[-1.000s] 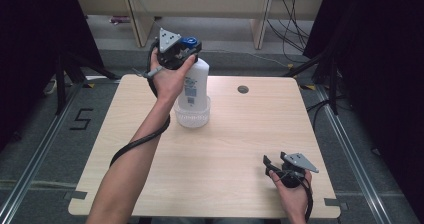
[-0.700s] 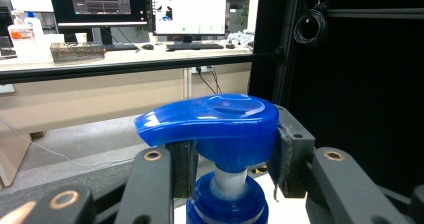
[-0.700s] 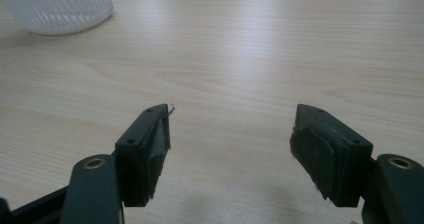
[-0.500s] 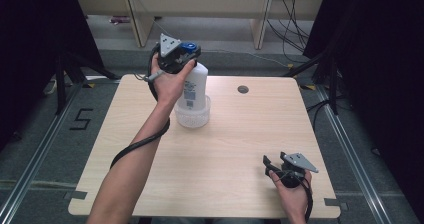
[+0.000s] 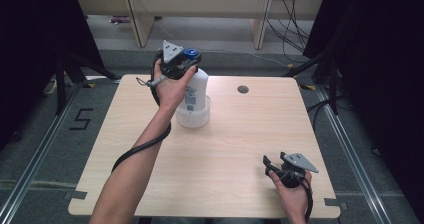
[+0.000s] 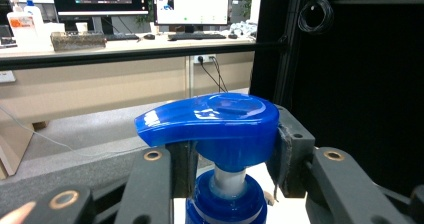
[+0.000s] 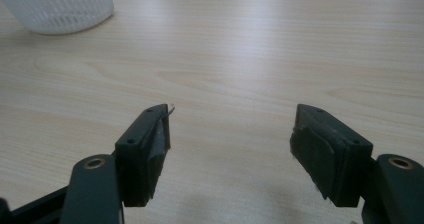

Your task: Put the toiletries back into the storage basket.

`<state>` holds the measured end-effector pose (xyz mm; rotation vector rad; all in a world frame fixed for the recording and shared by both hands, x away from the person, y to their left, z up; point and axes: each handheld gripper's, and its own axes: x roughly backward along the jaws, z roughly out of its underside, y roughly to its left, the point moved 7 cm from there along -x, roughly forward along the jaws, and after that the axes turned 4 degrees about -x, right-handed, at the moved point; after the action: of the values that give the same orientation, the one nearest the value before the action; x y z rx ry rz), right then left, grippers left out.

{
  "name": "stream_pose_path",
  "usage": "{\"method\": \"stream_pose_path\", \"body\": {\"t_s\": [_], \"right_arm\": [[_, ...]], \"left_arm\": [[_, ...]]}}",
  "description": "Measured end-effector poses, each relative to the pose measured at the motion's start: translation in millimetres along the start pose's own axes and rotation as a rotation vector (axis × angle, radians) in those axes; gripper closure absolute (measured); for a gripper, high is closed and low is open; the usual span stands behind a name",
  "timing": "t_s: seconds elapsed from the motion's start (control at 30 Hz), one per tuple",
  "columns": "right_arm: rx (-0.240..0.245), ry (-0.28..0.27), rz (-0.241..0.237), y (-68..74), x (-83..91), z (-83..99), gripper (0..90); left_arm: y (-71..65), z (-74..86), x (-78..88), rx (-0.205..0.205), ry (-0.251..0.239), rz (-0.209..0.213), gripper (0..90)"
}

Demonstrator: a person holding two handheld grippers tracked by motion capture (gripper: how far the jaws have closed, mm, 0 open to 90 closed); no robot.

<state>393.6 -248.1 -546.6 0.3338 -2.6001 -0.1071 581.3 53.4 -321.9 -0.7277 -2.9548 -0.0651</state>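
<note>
A white pump bottle (image 5: 198,88) with a blue pump head (image 5: 189,53) stands upright in a white ribbed cup (image 5: 193,117) at the table's back middle. My left gripper (image 5: 184,62) is shut on the pump head from the left. In the left gripper view the blue pump head (image 6: 215,119) sits between the two jaws of that gripper (image 6: 230,144), with the pads against its sides. Held low at the table's front right, my right gripper (image 5: 272,165) stands open with nothing in it. In the right gripper view its jaws (image 7: 230,144) gape over bare wood, and the ribbed cup (image 7: 57,6) lies far off at top left.
The light wooden table (image 5: 240,139) has a round cable hole (image 5: 243,89) at the back right. Wooden shelving (image 5: 200,14) and loose cables (image 5: 295,14) lie beyond the far edge. Dark curtains flank both sides.
My left hand has sunk a little with the bottle, whose base now sits lower in the ribbed cup. The right gripper has stayed where it was.
</note>
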Motion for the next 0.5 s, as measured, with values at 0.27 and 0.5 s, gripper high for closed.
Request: {"method": "stream_pose_path", "body": {"t_s": [0.27,0.5], "right_arm": [[-0.022,-0.01,-0.023,3.3,-1.8,-0.1,32.2],[-0.036,-0.014,-0.022,3.6,-1.6,-0.1,32.2]], "left_arm": [[-0.5,18.2,-3.4,0.007,0.027,0.002,59.5],[-3.2,28.9,-5.1,0.004,0.038,0.005,59.4]]}}
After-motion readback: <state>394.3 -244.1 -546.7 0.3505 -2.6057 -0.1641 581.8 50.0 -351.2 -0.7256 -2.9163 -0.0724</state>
